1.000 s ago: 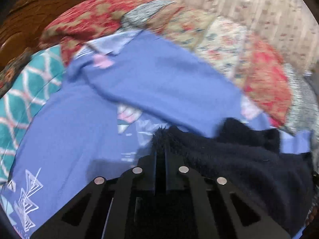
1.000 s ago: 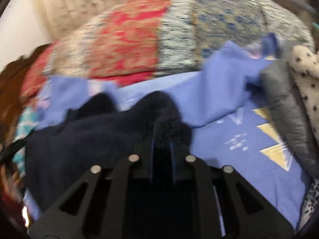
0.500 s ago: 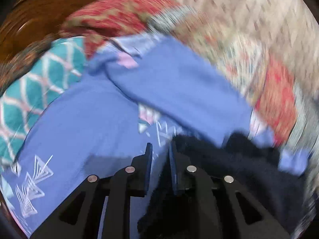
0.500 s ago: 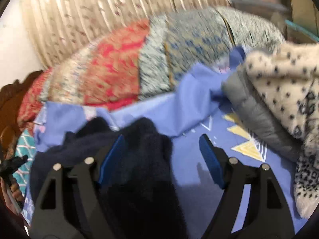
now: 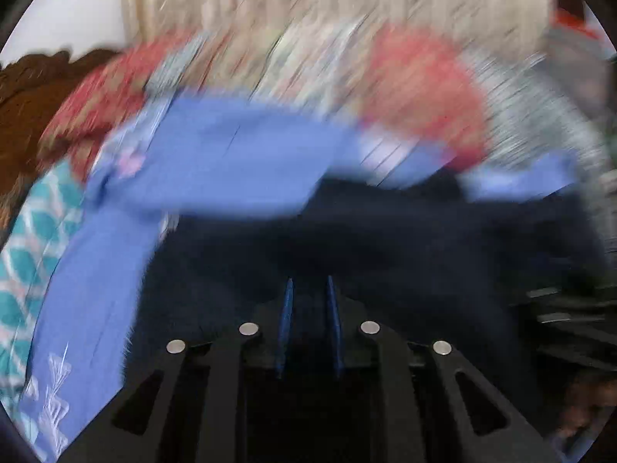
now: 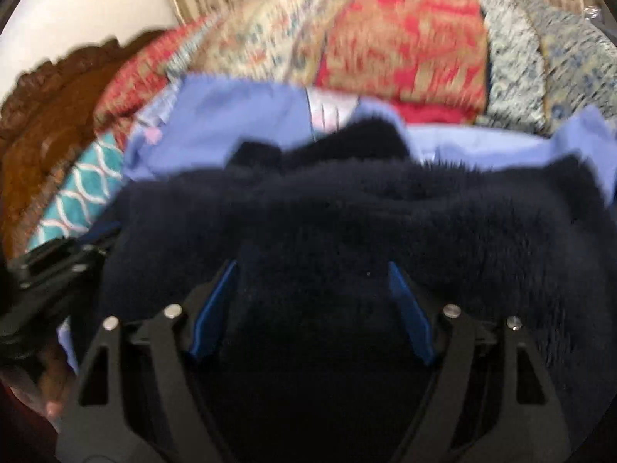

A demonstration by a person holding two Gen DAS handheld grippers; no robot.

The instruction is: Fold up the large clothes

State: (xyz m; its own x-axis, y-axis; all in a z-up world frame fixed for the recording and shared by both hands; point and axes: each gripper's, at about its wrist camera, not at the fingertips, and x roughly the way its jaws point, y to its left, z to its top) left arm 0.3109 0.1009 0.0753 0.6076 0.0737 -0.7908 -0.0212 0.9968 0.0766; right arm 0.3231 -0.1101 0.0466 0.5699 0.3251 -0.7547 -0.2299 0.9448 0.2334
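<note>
Left wrist view motion-smeared throughout: quilt point(image 5: 416, 88) pattern and curtain point(image 5: 308, 7) print unreadable, dark fleece garment point(image 5: 385, 239) shapeless, its lower part hidden behind the left gripper point(image 5: 308, 293), grip on it indeterminate.

Garment point(image 6: 347, 208) lies on sheet point(image 6: 239, 123), directly ahead of right gripper point(image 6: 312, 301) and left gripper point(image 5: 308, 308). Sheet extends behind and left of garment. Quilt point(image 6: 401, 50) piled behind sheet; curtain point(image 5: 308, 7) behind quilt. Headboard point(image 6: 50, 115) far left, pillow point(image 6: 85, 189) between it and sheet
</note>
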